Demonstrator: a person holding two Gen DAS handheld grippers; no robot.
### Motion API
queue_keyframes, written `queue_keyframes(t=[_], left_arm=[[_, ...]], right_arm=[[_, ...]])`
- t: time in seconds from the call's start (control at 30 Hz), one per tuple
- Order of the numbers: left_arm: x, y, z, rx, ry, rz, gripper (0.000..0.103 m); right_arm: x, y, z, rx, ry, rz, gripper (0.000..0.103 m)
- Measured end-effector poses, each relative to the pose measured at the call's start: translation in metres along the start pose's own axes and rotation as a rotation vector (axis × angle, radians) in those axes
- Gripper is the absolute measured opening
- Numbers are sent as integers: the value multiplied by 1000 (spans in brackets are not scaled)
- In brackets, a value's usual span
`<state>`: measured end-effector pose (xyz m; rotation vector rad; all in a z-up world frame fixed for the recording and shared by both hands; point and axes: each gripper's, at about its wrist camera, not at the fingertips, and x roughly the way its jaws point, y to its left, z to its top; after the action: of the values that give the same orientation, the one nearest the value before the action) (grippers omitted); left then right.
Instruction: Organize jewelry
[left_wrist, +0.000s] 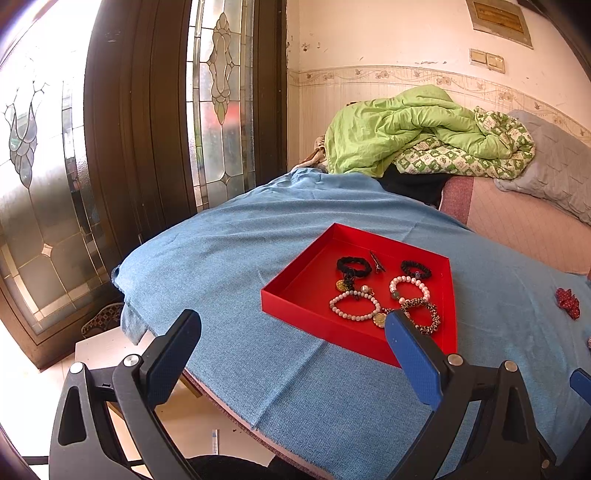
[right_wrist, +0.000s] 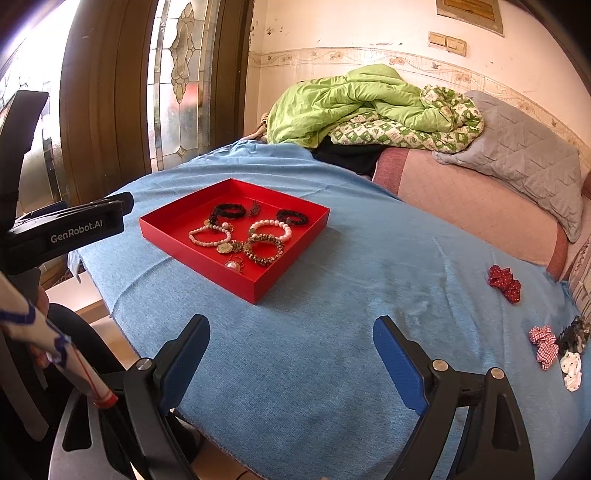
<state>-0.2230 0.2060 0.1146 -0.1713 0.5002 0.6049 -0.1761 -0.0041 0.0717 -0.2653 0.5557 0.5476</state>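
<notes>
Fingers of the right gripper (right_wrist: 291, 332) stand spread wide apart with nothing between them, held above bare blue cloth (right_wrist: 332, 350) at the near edge of the tabletop. To their right, near the cloth's edge, lies a small cluster of scrunchies: a red-checked one (right_wrist: 543, 345), a white one (right_wrist: 570, 367) and a dark one (right_wrist: 574, 332). A red dotted scrunchie (right_wrist: 505, 281) lies apart, farther back.

Fingers of the left gripper (left_wrist: 293, 325) are likewise spread and hold nothing. In the left wrist view the right-hand fingertip overlaps the near rim of the red tray (left_wrist: 280, 295) and hides part of its contents.

The tray sits left of centre on the cloth. Inside it lie two pearl bracelets (right_wrist: 208, 234), two black hair ties (right_wrist: 227, 211), a leopard-print scrunchie (right_wrist: 266, 251), a gold round pendant (right_wrist: 224, 246), a pearl ornament (right_wrist: 232, 265) and a small dark clip (right_wrist: 254, 208), several touching or overlapping.

Beyond the tabletop stands a bed with a pink cover (right_wrist: 461, 199), a crumpled green quilt (right_wrist: 351, 99) and a grey quilted pillow (right_wrist: 528, 155). A dark wooden door with leaded glass (left_wrist: 218, 92) stands at left.
</notes>
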Motion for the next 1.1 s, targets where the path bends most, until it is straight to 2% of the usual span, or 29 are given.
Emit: queue_keyframes(t=[1.1], left_arm=[[2, 1, 1, 4, 2, -2, 99]], right_arm=[[4, -2, -4, -16, 15, -12, 93]])
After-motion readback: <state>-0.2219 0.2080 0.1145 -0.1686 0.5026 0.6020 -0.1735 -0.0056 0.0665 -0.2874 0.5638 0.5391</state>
